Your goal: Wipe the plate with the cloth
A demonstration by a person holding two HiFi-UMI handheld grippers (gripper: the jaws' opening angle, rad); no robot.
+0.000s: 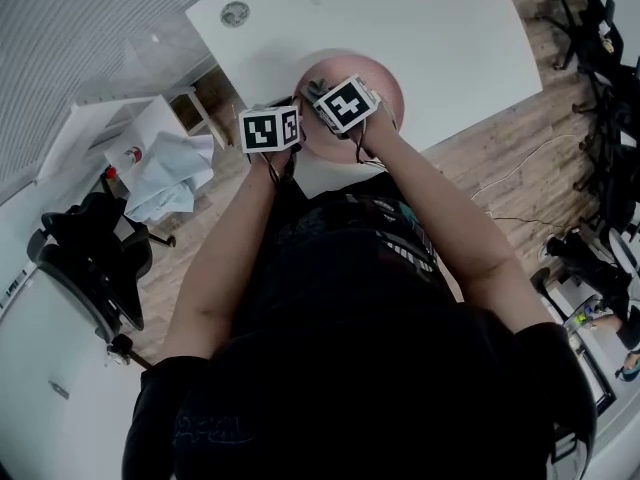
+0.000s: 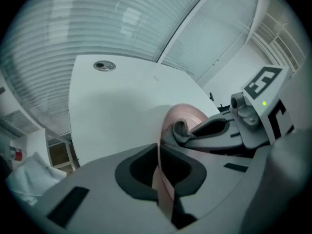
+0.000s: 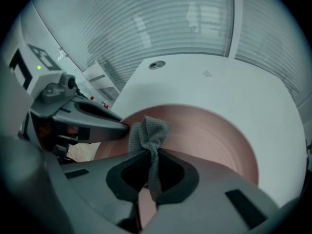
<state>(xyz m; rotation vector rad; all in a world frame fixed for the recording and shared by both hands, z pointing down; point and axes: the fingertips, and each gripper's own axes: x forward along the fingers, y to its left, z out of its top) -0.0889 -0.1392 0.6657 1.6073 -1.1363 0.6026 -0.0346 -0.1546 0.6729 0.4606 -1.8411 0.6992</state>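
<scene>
A pink plate (image 1: 385,76) lies on the white table (image 1: 430,18) near its front edge. My left gripper (image 1: 271,128) is at the plate's left rim. In the left gripper view the jaws (image 2: 158,147) are shut on the plate's rim (image 2: 163,189), which runs edge-on between the pads. My right gripper (image 1: 348,103) hovers over the plate's left part, shut on a grey mesh cloth (image 3: 148,130). The cloth bunches up ahead of the right gripper's (image 3: 150,155) jaws, over the plate (image 3: 214,135) and close to the left gripper (image 3: 83,116). The cloth (image 2: 180,130) also shows in the left gripper view.
A round grommet (image 1: 235,13) sits in the table's far corner. Left of the table stands a low white shelf with crumpled white sheets (image 1: 165,173), and a black chair (image 1: 95,248) is nearer me. Black chairs (image 1: 600,28) and cables lie on the wooden floor at right.
</scene>
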